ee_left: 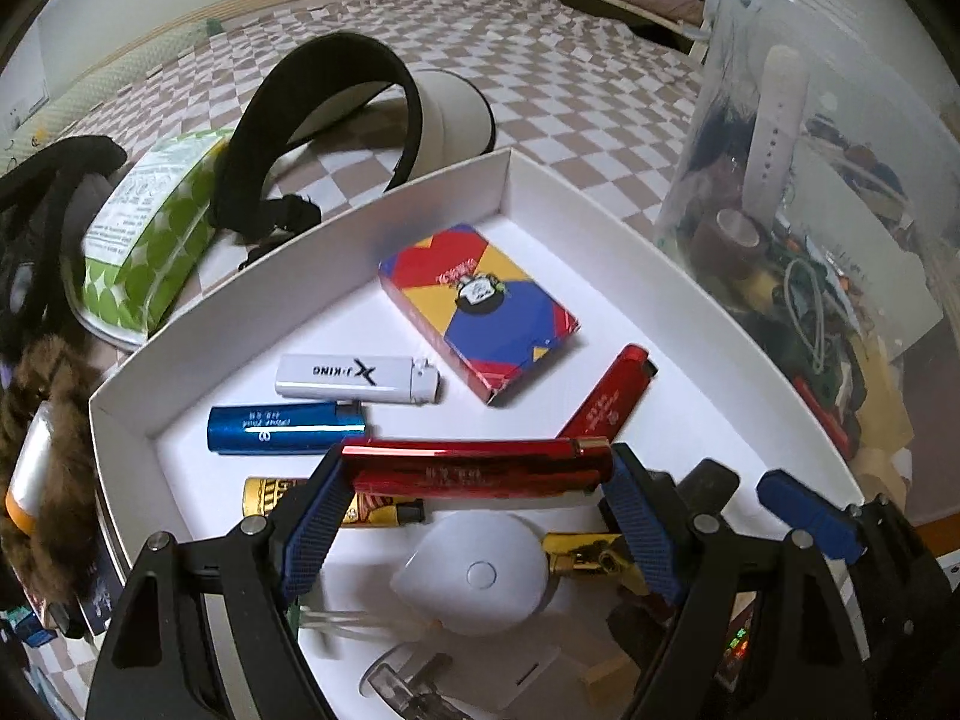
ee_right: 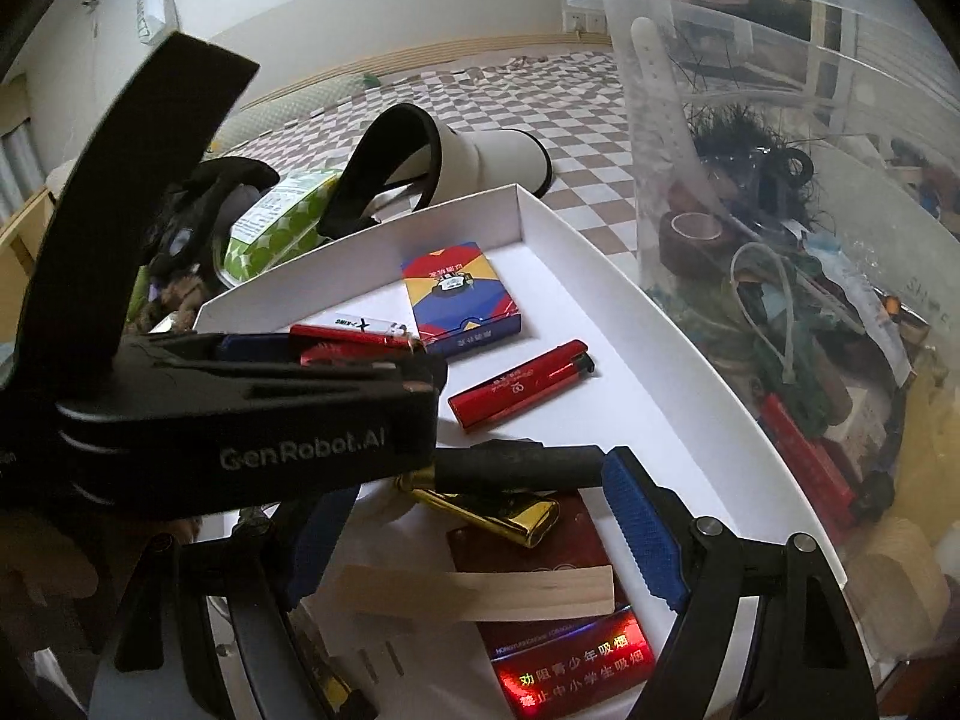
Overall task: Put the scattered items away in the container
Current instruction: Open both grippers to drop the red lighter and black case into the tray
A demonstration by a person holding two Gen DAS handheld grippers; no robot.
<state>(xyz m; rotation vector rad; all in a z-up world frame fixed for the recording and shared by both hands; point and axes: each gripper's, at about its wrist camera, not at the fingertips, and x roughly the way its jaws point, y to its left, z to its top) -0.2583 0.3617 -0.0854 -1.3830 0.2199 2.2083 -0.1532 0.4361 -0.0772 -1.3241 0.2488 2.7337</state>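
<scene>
**Left gripper pinches a red lighter over the white tray**

The left hand-held gripper pinches a long red lighter by its two ends, between the blue pads, and holds it crosswise over the white tray. Under it, nearest to the camera, lie a white oval device, a gold lighter and a gold patterned lighter, partly hidden by the fingers.

The right hand-held gripper is spread wide, with nothing pinched between its fingers. Below it lie a wooden stick on a dark red cigarette pack, and the same gold lighter. A black rod-like thing crosses just in front of the fingers; I cannot tell clearly what it is.

Further in the tray there are a blue lighter, a white lighter, a second red lighter lying slanted, and a colourful card box near the far corner.

Beyond the tray, on the checkered bed cover, lie a green tissue pack and a black and white sun visor. At the right stands a clear plastic bin full of mixed small things, with a white strap standing up inside.
</scene>
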